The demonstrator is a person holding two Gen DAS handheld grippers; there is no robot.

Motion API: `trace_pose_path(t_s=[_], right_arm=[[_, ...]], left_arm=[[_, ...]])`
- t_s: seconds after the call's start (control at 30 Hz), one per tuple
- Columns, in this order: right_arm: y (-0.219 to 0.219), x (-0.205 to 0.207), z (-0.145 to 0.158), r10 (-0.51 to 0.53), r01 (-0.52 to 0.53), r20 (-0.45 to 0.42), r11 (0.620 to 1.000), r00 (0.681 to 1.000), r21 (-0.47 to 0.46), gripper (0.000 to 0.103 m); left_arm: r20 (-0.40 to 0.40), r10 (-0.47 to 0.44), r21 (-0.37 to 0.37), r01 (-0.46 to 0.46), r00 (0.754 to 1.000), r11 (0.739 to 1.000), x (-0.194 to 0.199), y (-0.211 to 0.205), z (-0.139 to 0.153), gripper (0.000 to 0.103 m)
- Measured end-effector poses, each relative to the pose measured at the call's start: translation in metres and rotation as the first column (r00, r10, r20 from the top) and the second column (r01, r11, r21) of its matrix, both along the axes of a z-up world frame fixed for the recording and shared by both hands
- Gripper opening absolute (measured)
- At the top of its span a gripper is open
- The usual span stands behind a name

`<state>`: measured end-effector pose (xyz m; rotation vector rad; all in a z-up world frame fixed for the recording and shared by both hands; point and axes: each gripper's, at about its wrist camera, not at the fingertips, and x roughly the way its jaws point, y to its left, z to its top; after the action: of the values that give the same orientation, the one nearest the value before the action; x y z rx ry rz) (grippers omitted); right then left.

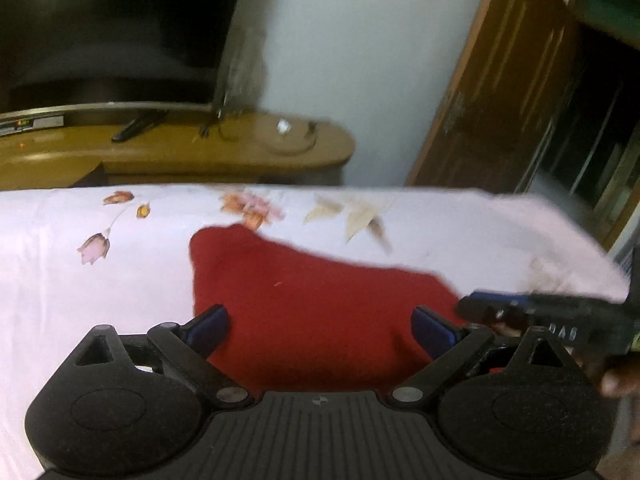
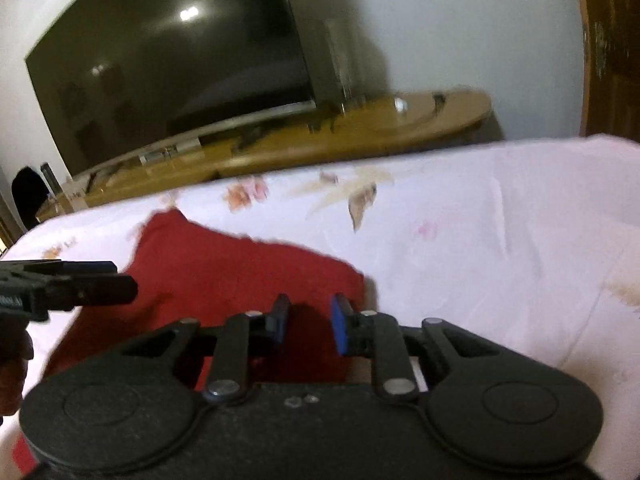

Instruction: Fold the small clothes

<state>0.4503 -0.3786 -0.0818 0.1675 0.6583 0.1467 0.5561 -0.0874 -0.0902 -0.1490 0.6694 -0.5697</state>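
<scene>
Cloth [image 1: 304, 304] red, flat on bed [image 1: 60, 280], straight ahead below both grippers, long axis slanting away leftward; left gripper [image 1: 320, 328] fingers wide apart, empty; right gripper [image 2: 308, 322] fingers narrowly apart, nothing between, over near right edge, seemingly nearer.

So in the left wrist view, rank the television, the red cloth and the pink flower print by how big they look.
1. Television
2. Red cloth, close behind; being nearer the camera flatters it
3. Pink flower print, clearly smallest
</scene>
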Motion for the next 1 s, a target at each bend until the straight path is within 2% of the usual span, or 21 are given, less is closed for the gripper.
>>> trace_pose_path(t_s=[0.07,0.1,0.13,0.17,0.2,0.23,0.27,0.33,0.4,0.5,0.6,0.67,0.73,0.8,0.83,0.87,0.93,1.0], right_arm=[[0.001,-0.016,0.012,0.011,-0.012,0.054,1.0,0.998,0.018,0.029],[0.002,-0.024,0.015,0.024,-0.026,0.072,0.999,0.997,0.03,0.029],[0.006,-0.03,0.016,0.047,-0.05,0.078,0.998,0.996,0.027,0.029],[0.012,-0.035,0.011,0.08,-0.08,0.068,0.997,0.994,-0.007,0.027],[0.016,-0.032,0.005,0.094,-0.092,0.036,0.994,0.995,-0.051,0.026],[0.019,-0.028,-0.007,0.093,-0.094,-0.007,0.991,0.996,-0.098,0.026],[0.016,-0.029,-0.01,0.087,-0.085,0.013,0.993,0.996,-0.085,0.026],[0.011,-0.026,-0.005,0.059,-0.059,-0.006,0.997,0.998,-0.046,0.025],[0.012,-0.031,0.004,0.035,-0.035,0.001,0.998,0.999,-0.05,0.024],[0.016,-0.058,0.02,0.053,-0.05,0.055,0.997,0.997,-0.055,0.029],[0.02,-0.089,0.022,0.108,-0.107,0.065,0.994,0.992,-0.021,0.031],[0.033,-0.101,0.008,0.161,-0.159,0.025,0.983,0.987,-0.092,0.028],[0.035,-0.107,-0.009,0.17,-0.172,-0.026,0.972,0.985,-0.163,0.023],[0.021,-0.114,-0.015,0.143,-0.142,-0.008,0.981,0.99,-0.131,0.023],[0.015,-0.116,-0.014,0.107,-0.108,-0.014,0.986,0.994,-0.128,0.031],[0.009,-0.119,-0.011,0.071,-0.073,-0.018,0.988,0.997,-0.137,0.032],[0.001,-0.127,-0.004,0.042,-0.043,-0.008,0.994,0.999,-0.098,0.03],[0.004,-0.139,0.008,0.047,-0.043,0.039,0.994,0.998,-0.097,0.031]], left_arm=[[-0.005,-0.017,-0.03,0.017,1.0,0.999,-0.013,0.001,-0.002,0.098],[-0.011,-0.02,-0.005,0.02,1.0,1.0,-0.016,-0.002,-0.007,0.098],[-0.01,-0.019,0.05,0.019,1.0,0.999,-0.017,-0.007,-0.014,0.098],[-0.008,-0.012,0.131,0.013,1.0,0.991,-0.017,-0.015,-0.023,0.098],[-0.01,-0.015,0.178,0.017,1.0,0.984,-0.016,-0.021,-0.03,0.099],[-0.002,-0.01,0.177,0.01,1.0,0.984,-0.017,-0.021,-0.03,0.1],[-0.009,-0.005,0.173,0.007,1.0,0.985,-0.017,-0.02,-0.027,0.1],[-0.02,0.013,0.167,-0.01,1.0,0.986,-0.02,-0.015,-0.02,0.1],[-0.025,0.022,0.122,-0.019,0.999,0.992,-0.032,-0.002,-0.011,0.1],[-0.006,0.03,0.092,-0.029,1.0,0.995,-0.058,0.015,-0.009,0.1],[-0.048,0.013,0.098,-0.009,0.999,0.995,-0.074,0.021,-0.024,0.1],[-0.07,0.0,0.143,0.01,0.998,0.99,-0.084,0.024,-0.04,0.1],[-0.063,-0.011,0.135,0.02,0.998,0.991,-0.095,0.036,-0.049,0.1],[-0.055,0.001,0.143,0.007,0.998,0.99,-0.107,0.051,-0.048,0.1],[-0.057,0.016,0.145,-0.008,0.998,0.989,-0.11,0.058,-0.047,0.1],[-0.061,0.035,0.135,-0.026,0.998,0.991,-0.115,0.066,-0.044,0.1],[-0.057,0.068,0.109,-0.061,0.996,0.992,-0.123,0.074,-0.035,0.1],[-0.031,0.072,0.09,-0.069,0.997,0.994,-0.13,0.071,-0.028,0.1]])
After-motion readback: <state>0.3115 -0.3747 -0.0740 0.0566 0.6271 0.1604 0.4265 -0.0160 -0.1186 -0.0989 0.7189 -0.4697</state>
